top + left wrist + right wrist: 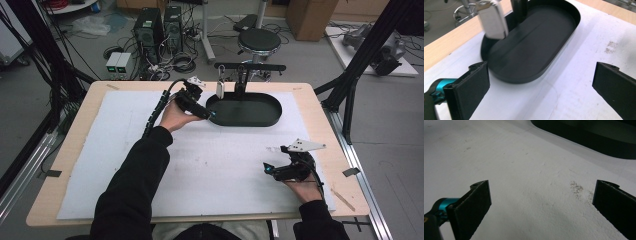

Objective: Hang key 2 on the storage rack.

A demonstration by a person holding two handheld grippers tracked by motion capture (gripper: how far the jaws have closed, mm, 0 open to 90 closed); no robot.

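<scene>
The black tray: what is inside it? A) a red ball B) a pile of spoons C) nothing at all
C: in the left gripper view the black oval tray shows a bare dark floor; a silvery tag hangs over its far rim, not lying inside.

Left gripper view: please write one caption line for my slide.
Open left gripper facing a black oval tray on white foam sheet.

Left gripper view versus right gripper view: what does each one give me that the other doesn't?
The left gripper view alone shows the tray's bare inside and a silvery tag hanging over its far end. The right gripper view alone shows a speckled smudge on the mat, near the right gripper. Both share the black tray, the white mat and open fingers holding nothing.
</scene>
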